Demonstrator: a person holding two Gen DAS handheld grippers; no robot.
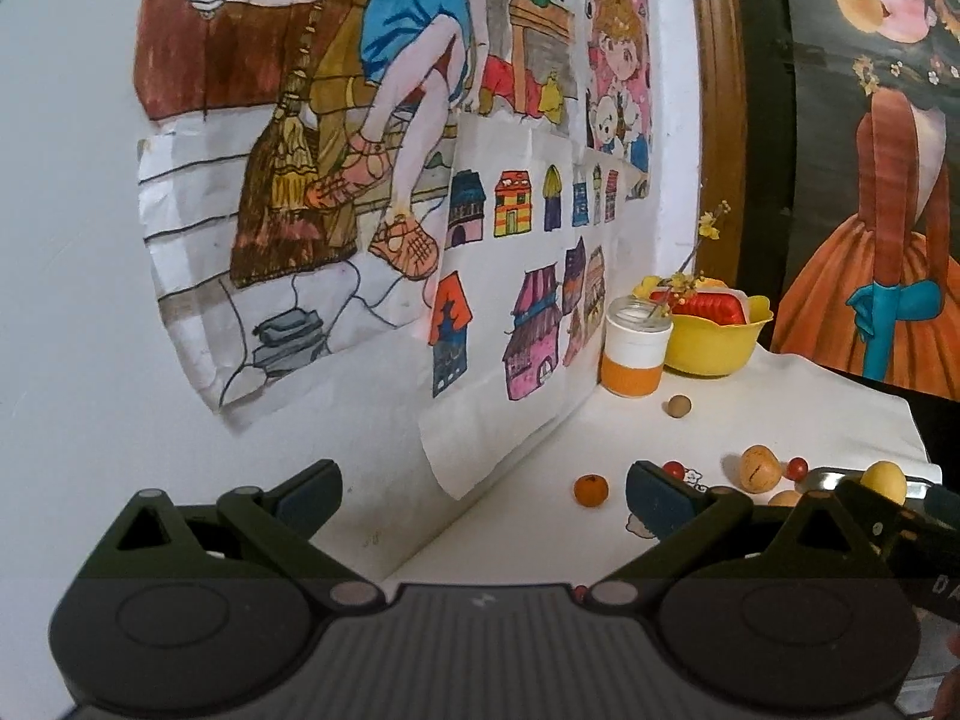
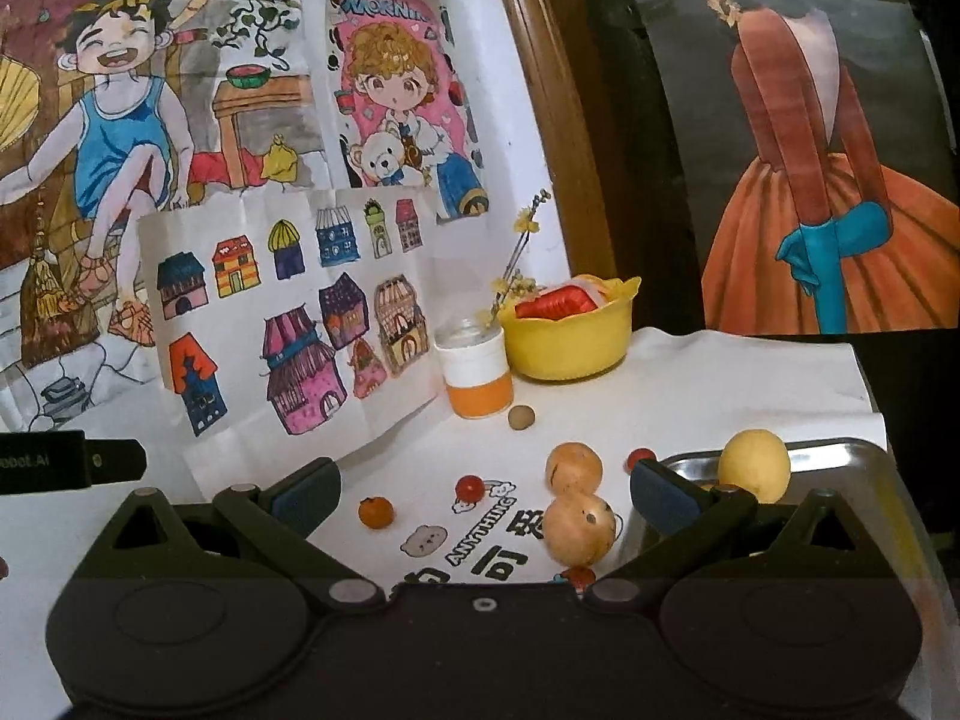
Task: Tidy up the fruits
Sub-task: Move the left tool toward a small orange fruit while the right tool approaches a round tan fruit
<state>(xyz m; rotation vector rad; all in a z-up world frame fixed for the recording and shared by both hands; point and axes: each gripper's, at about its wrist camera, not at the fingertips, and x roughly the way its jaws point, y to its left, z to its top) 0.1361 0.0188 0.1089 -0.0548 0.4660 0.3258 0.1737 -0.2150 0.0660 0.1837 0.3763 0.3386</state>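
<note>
Yellow fruit (image 2: 754,464) sits in metal tray (image 2: 840,456); both tools gape empty

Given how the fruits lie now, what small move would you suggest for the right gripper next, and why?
Probably ease the open right gripper toward the nearest tan fruit, which lies on the cloth beside the metal tray; only the yellow fruit sits in it.
</note>
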